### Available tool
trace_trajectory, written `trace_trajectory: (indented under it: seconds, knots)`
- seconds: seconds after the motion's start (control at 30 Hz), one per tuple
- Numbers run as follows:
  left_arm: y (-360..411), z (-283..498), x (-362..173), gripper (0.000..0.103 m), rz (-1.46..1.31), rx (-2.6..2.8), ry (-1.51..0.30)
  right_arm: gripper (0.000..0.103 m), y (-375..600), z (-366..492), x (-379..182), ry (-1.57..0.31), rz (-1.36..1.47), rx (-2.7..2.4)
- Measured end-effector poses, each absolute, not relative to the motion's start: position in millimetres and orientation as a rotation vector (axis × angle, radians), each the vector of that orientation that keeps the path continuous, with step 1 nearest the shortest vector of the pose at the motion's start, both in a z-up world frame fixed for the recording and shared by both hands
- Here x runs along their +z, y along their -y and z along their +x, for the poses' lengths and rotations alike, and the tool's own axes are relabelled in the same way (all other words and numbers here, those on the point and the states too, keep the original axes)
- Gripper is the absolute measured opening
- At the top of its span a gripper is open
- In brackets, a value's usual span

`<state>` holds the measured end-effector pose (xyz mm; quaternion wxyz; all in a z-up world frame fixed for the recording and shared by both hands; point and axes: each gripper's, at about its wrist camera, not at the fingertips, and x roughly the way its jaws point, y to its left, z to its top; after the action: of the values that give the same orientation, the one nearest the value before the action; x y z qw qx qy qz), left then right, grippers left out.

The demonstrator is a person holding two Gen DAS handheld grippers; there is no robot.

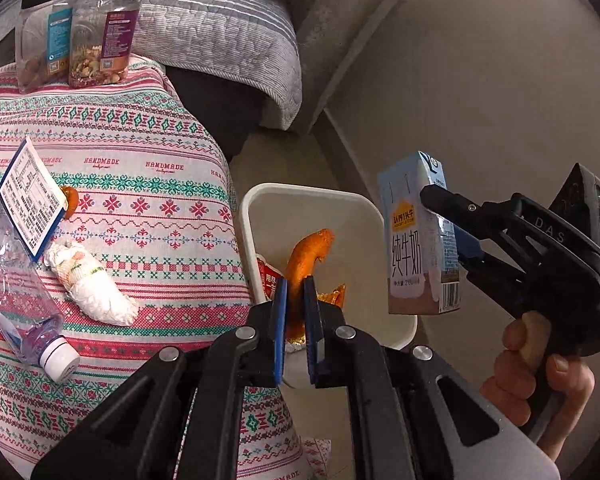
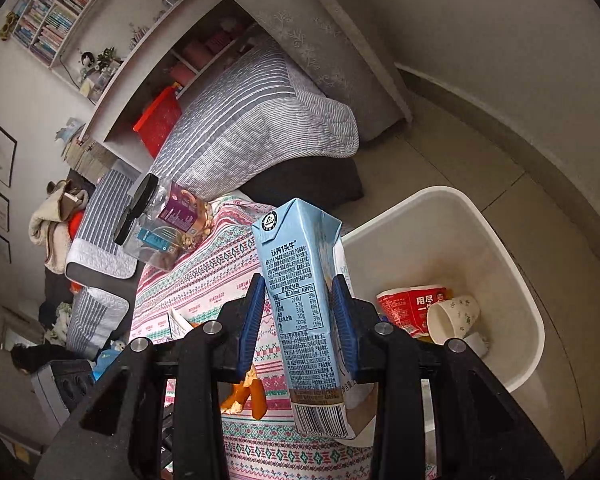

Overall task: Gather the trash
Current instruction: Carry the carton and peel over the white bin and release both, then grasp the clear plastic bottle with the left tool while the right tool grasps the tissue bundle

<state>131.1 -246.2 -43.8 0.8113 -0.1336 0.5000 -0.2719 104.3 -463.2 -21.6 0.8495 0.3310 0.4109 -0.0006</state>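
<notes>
Left gripper (image 1: 295,292) pinches an orange peel (image 1: 306,256), pads tight on its lower part, curled top sticking up. It hangs over the white bin (image 1: 260,200), which stands on the floor just beside the cloth-covered table (image 1: 148,216).

Right gripper (image 2: 300,300) pinches a blue milk carton (image 2: 306,304) across its side faces, carton upright, slightly tilted, in the air near the bin rim; cannot tell if it's directly over the opening. Left view shows the same carton (image 1: 418,236) to the right of the bin.

In the bin (image 2: 500,248): red wrapper (image 2: 414,306), paper cup (image 2: 454,316) on its side.

On the table: crushed clear bottle (image 1: 18,280) lying flat, white cap toward camera; wadded tissue (image 1: 90,280) beside it; a printed box (image 1: 30,196) tilted, touching the bottle; another peel (image 1: 70,200) just past the box. Two black-lidded jars (image 1: 78,28) stand together at the far edge
</notes>
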Motion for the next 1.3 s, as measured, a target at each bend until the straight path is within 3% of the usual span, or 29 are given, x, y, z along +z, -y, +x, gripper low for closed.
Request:
trace_trajectory:
  seconds: [0.13,0.17,0.23,0.37,0.73,0.8,0.87,1.1,1.3]
  knots:
    - [286,133,-66,0.01,-0.254,-0.582,-1.093,0.036,472,106,-31,-0.897,0.715,-0.042]
    - [293,134,-69,0.012,-0.241,-0.583,-1.097,0.056,473,107,-35,-0.916,0.72,-0.053]
    - [299,133,-72,0.016,-0.21,-0.574,-1.096,0.08,474,107,-40,-0.941,0.718,-0.083]
    - [287,130,-70,0.029,-0.198,-0.548,-1.081,0.08,478,108,-40,-0.926,0.712,-0.12]
    - [170,134,-41,0.037,-0.245,-0.309,-1.05,0.08,451,124,-38,-0.966,0.607,-0.099]
    - [142,141,-35,0.045,-0.248,-0.253,-1.042,0.08,444,127,-37,-0.968,0.581,-0.098]
    - [110,144,-31,0.065,-0.26,-0.183,-1.032,0.08,438,130,-37,-0.976,0.557,-0.097]
    - [27,153,-55,0.069,-0.377,-0.07,-1.104,0.079,388,139,-40,-1.023,0.402,-0.046]
    - [23,151,-78,0.07,-0.524,-0.12,-1.147,0.077,324,147,-44,-1.054,0.256,0.076]
